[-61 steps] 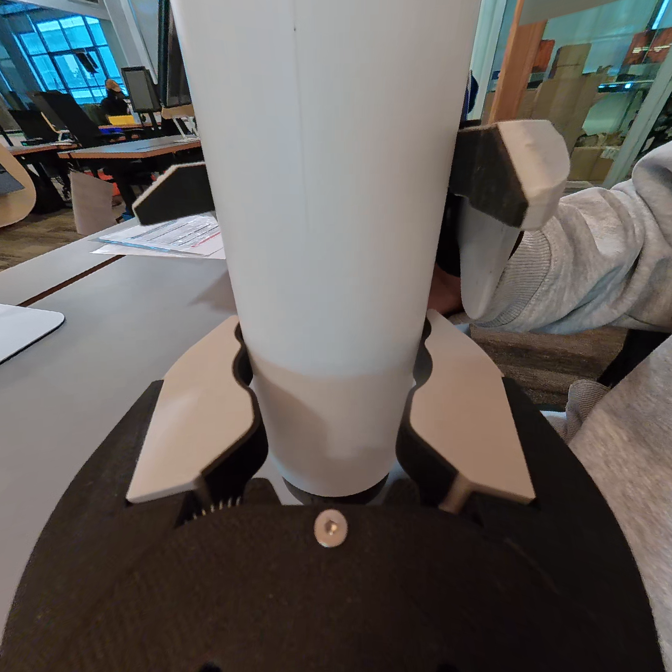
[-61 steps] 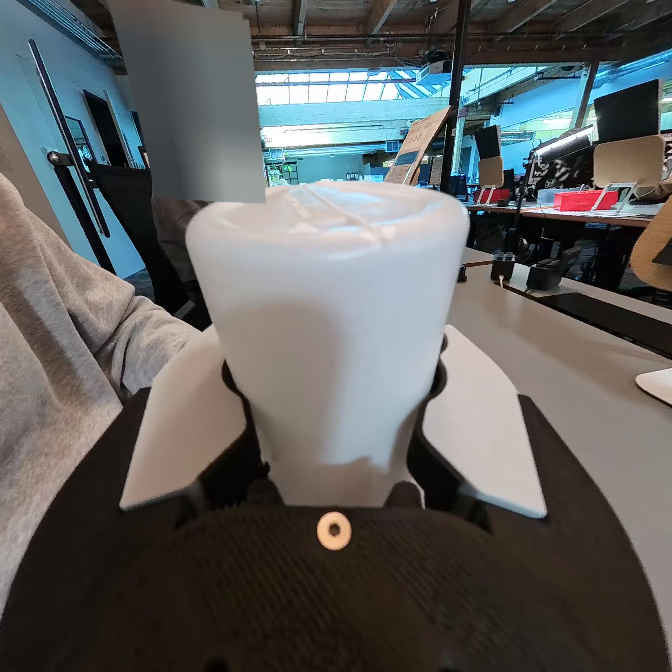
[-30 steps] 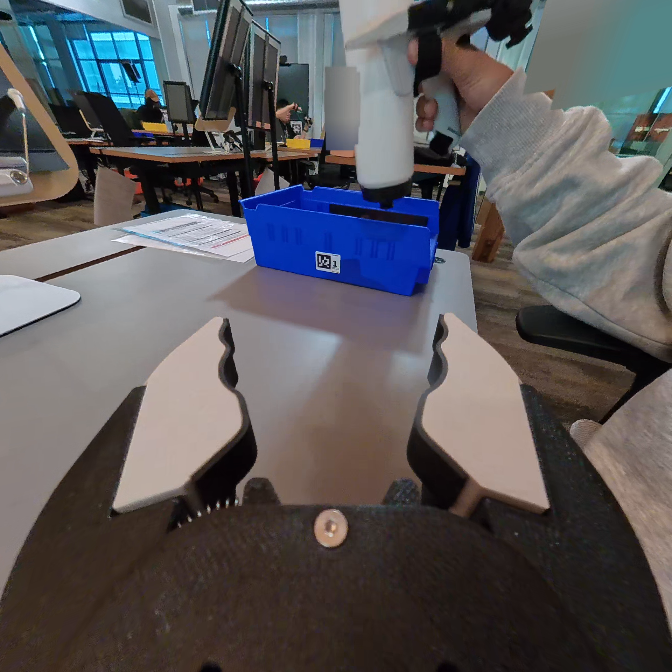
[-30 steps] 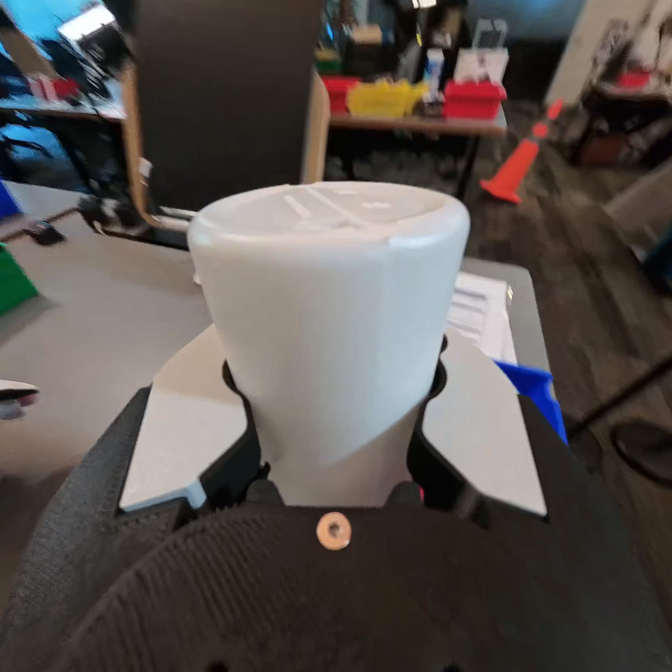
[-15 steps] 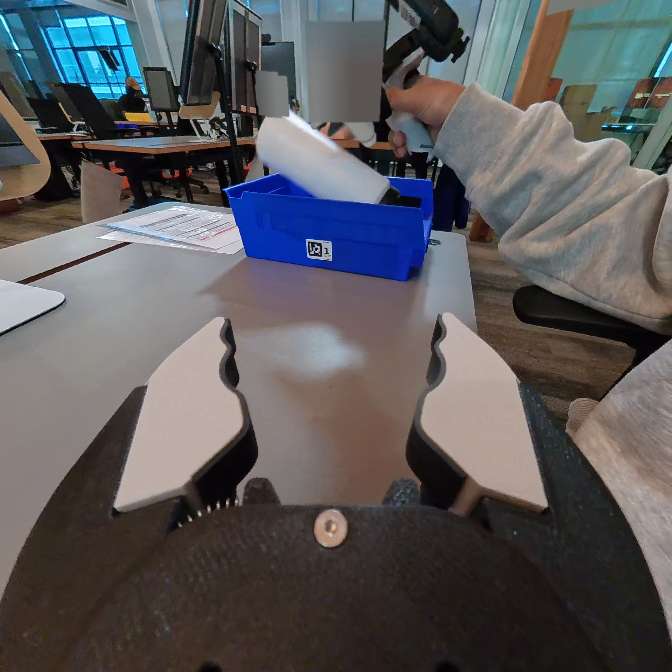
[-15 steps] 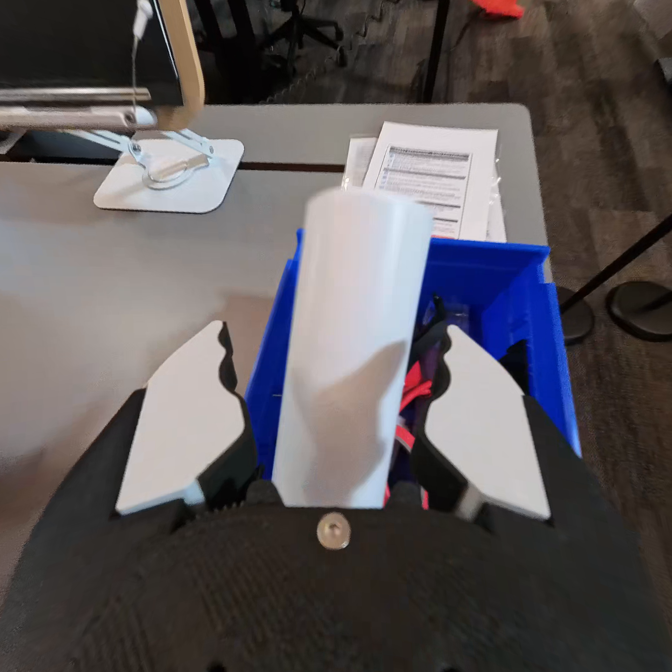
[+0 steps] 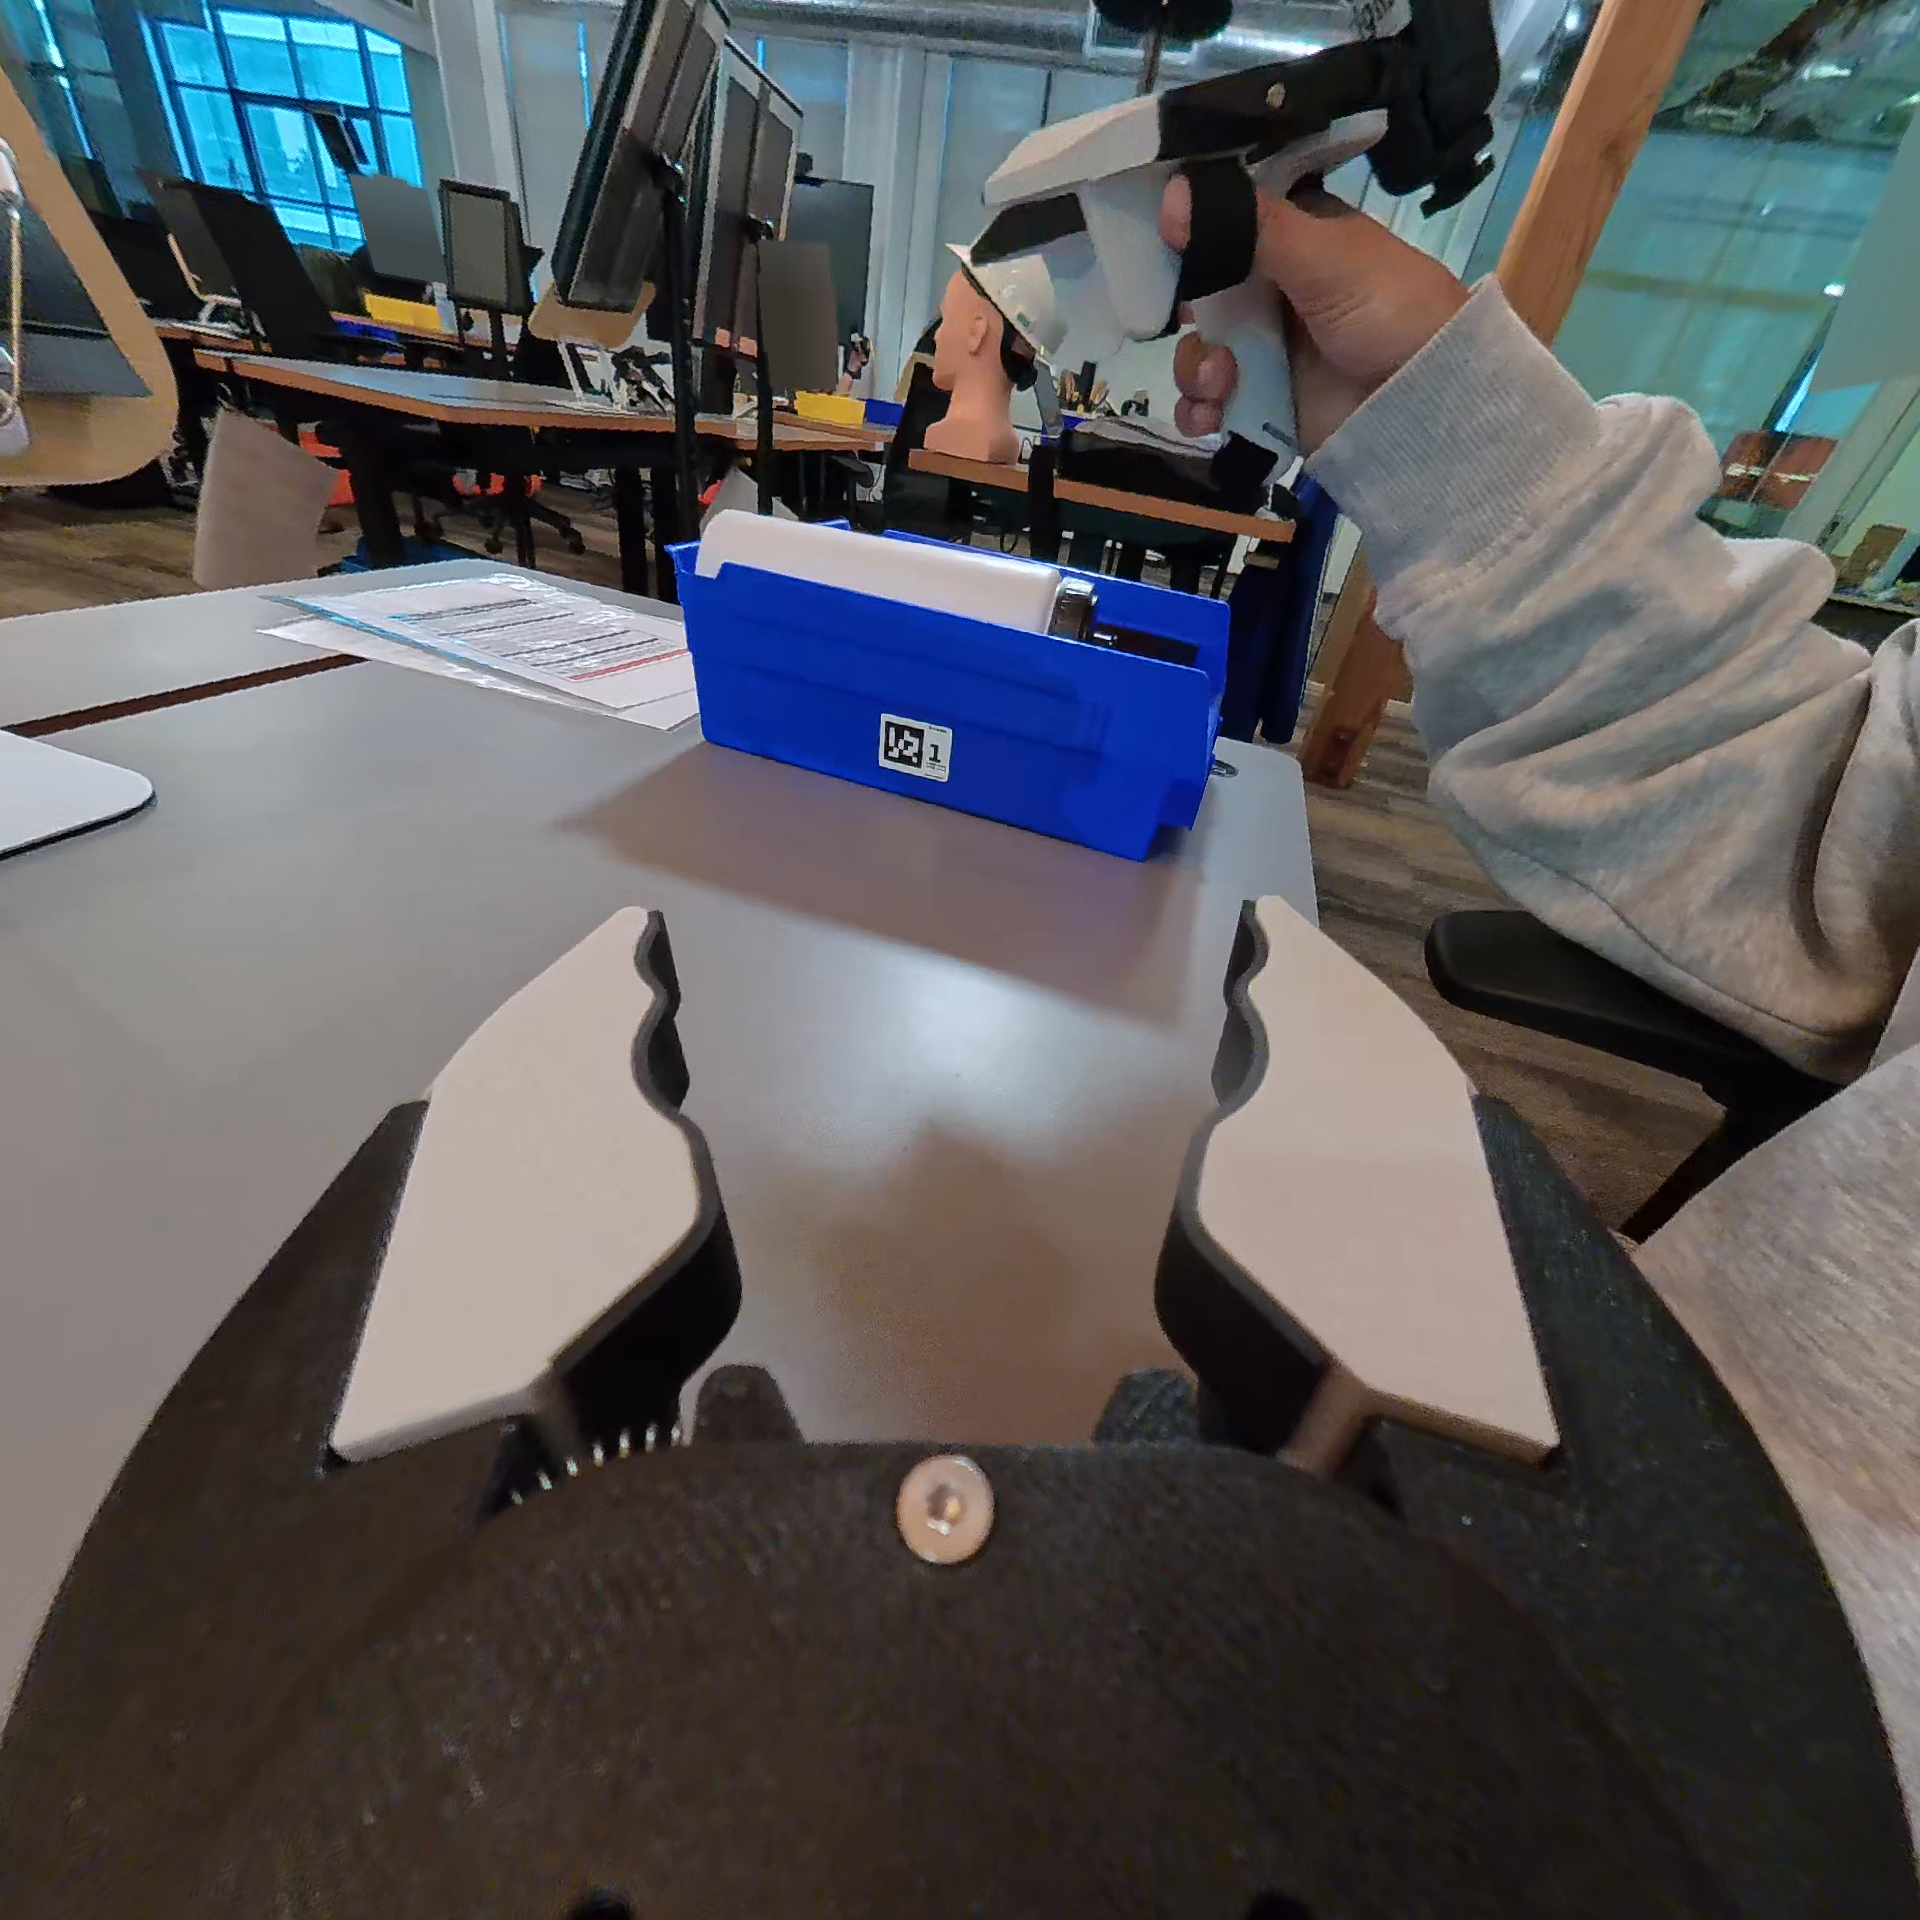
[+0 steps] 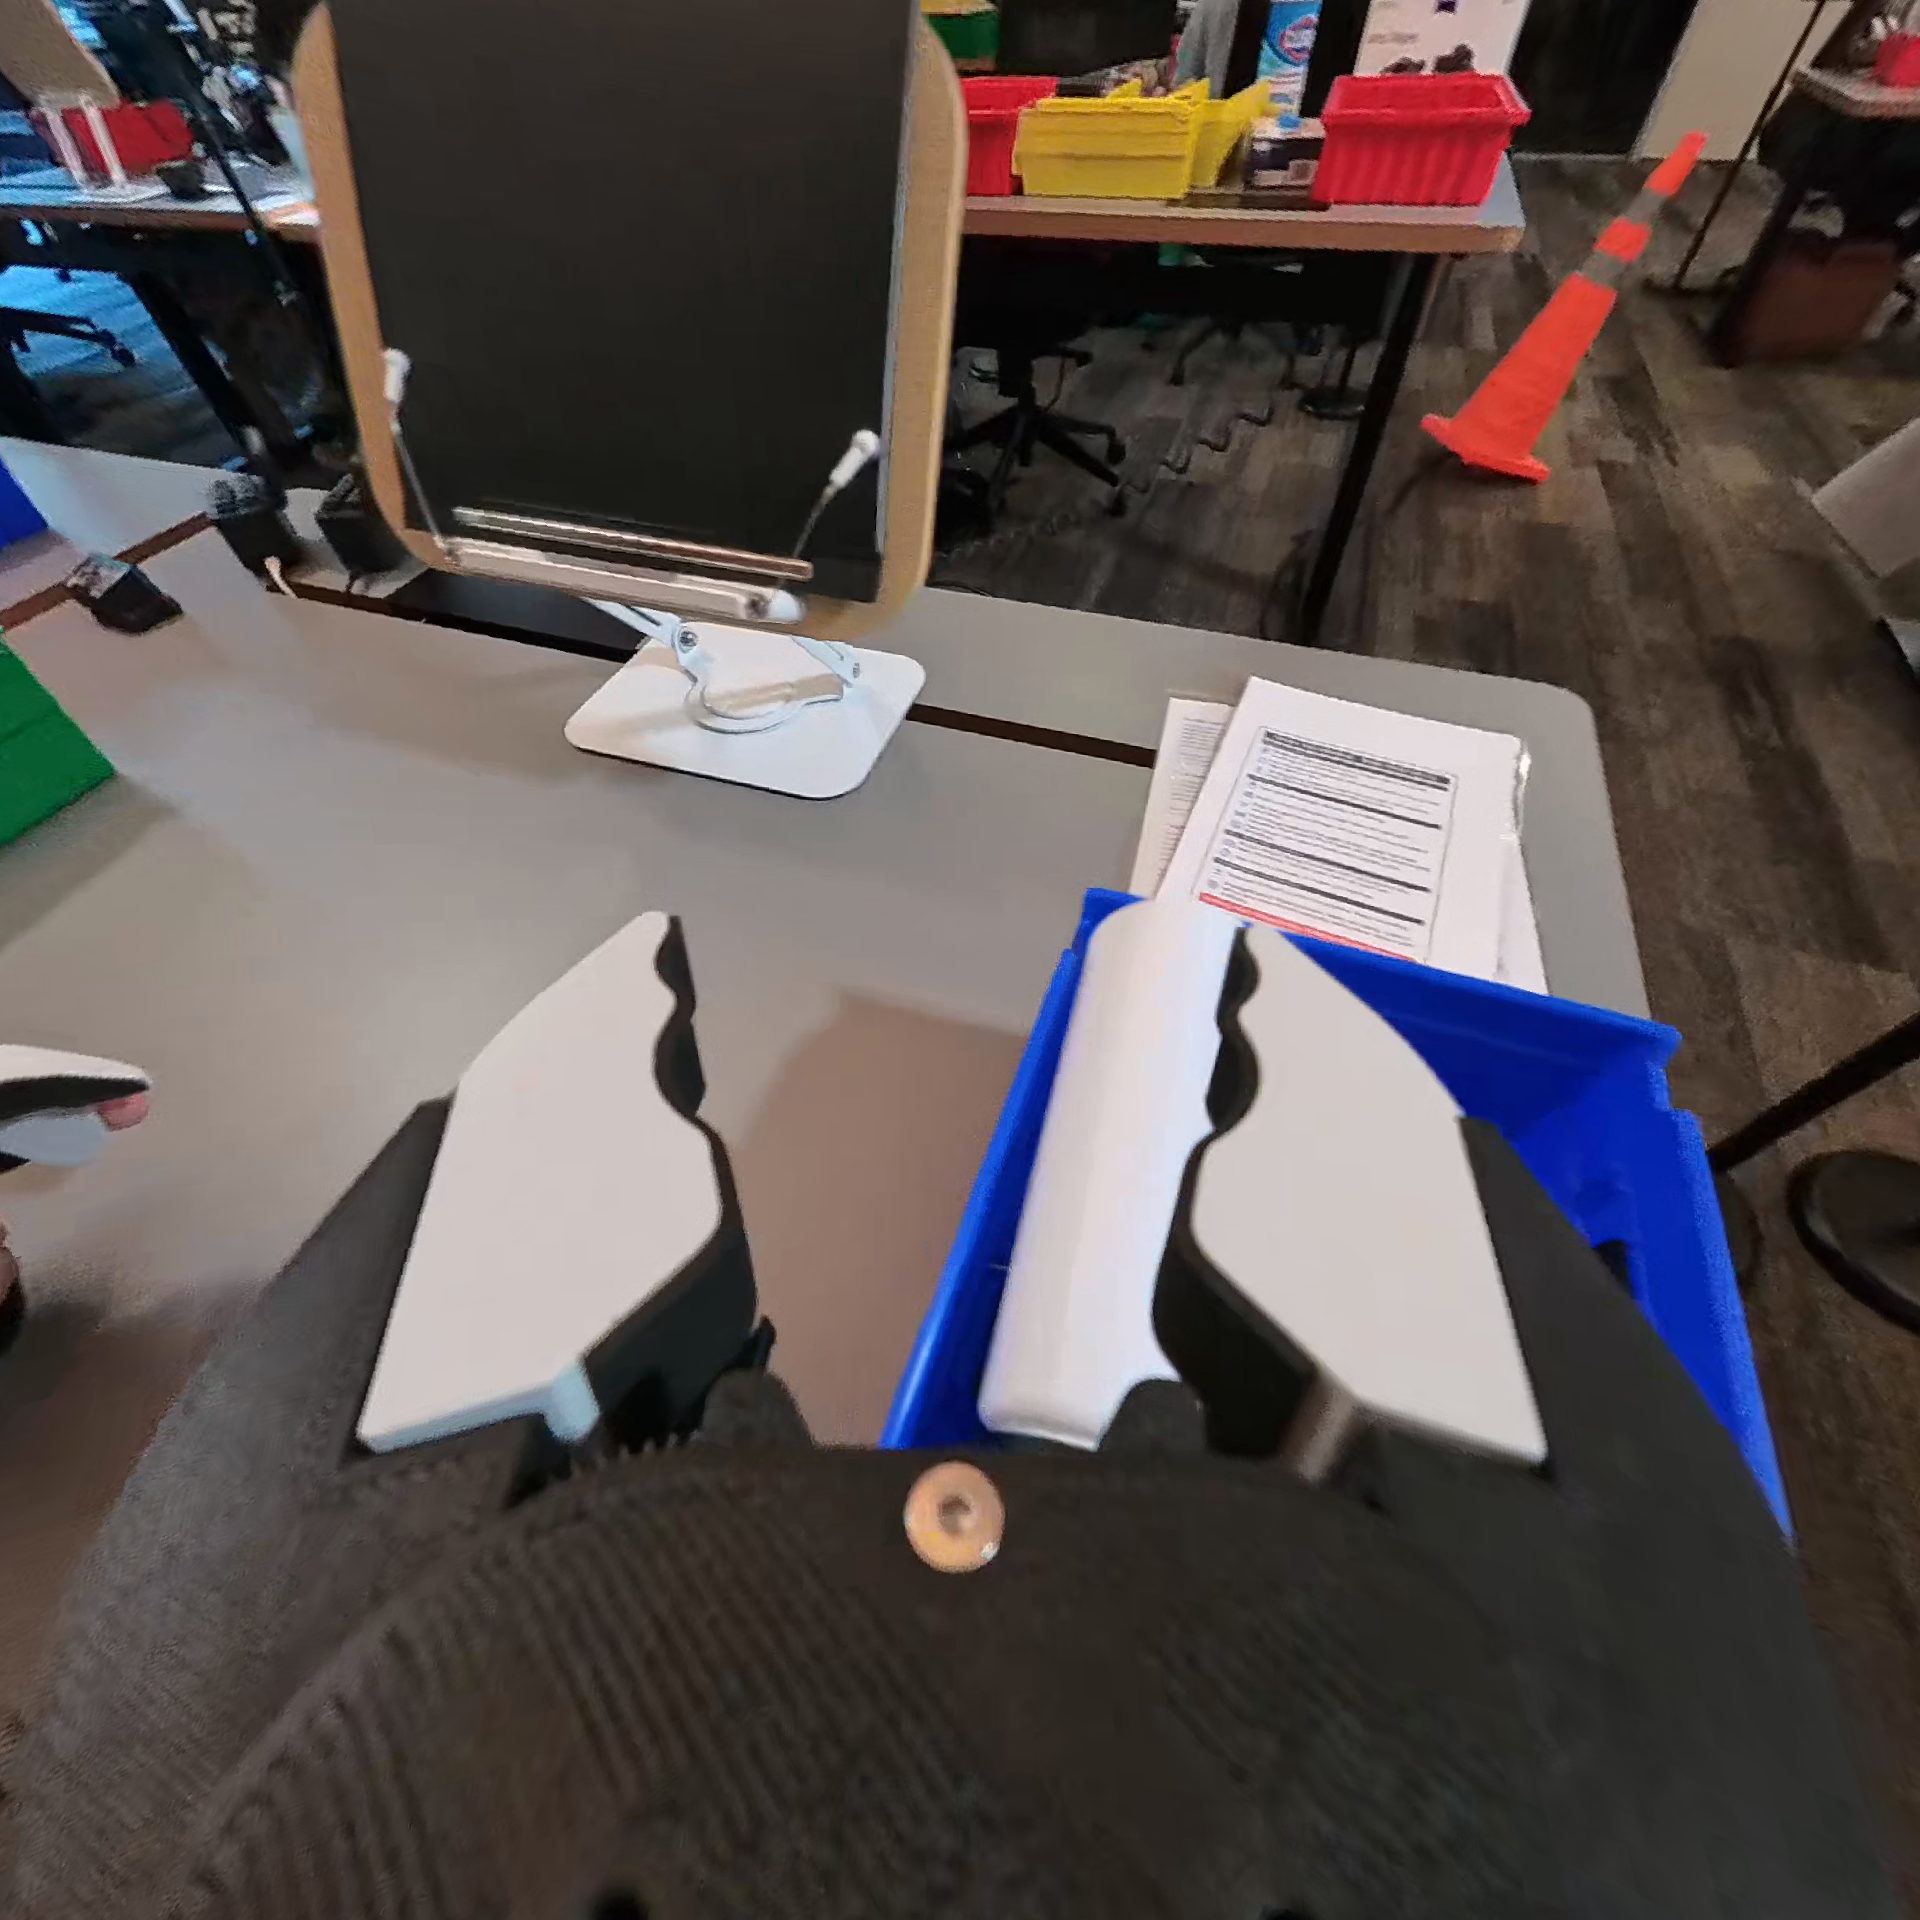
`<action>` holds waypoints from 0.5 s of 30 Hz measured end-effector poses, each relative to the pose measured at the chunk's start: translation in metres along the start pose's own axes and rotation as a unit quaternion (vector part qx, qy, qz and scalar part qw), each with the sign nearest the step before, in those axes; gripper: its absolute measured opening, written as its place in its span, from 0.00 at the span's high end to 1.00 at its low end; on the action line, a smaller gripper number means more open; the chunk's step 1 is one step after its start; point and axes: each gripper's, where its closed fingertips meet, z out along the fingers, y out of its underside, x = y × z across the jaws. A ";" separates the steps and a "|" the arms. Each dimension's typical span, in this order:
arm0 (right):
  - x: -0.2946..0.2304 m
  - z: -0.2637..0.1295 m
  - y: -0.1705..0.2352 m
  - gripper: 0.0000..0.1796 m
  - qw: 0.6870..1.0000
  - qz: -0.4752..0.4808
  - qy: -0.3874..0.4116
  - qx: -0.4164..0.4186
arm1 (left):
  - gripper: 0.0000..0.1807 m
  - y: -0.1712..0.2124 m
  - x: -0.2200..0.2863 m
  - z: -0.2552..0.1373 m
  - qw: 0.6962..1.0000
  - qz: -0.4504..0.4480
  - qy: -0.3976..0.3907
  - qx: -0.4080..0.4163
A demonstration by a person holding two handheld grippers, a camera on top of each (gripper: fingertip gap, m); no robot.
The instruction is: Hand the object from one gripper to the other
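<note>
The white cylinder [image 7: 883, 569] lies on its side in the blue bin [image 7: 987, 717] at the far right of the grey table. My left gripper [image 7: 945, 914] is open and empty, low over the table and well short of the bin. My right gripper [image 8: 956, 925] is open and empty, held above the bin's left wall [image 8: 966, 1247], with the cylinder [image 8: 1122, 1143] below it and apart from its fingers. In the left wrist view the right gripper [image 7: 997, 223] hangs high above the bin in a hand with a grey sleeve.
Printed sheets [image 8: 1340, 831] lie beyond the bin near the table's right edge. A dark screen on a white stand [image 8: 748, 727] stands at the table's middle back. A green bin [image 8: 31, 748] is at the far left. A black chair arm [image 7: 1558, 997] is right of the table. Spacing between my two grippers at the tips: around 30 centimetres.
Both grippers held the cylinder, then the left one let go. The right gripper carried it over the blue bin, opened and dropped it in; it has now lifted away.
</note>
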 end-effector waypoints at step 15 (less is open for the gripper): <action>-0.270 0.066 0.087 0.80 0.929 0.000 -0.363 0.068 | 0.70 -0.003 -0.010 -0.011 1.000 -0.011 -0.001 0.007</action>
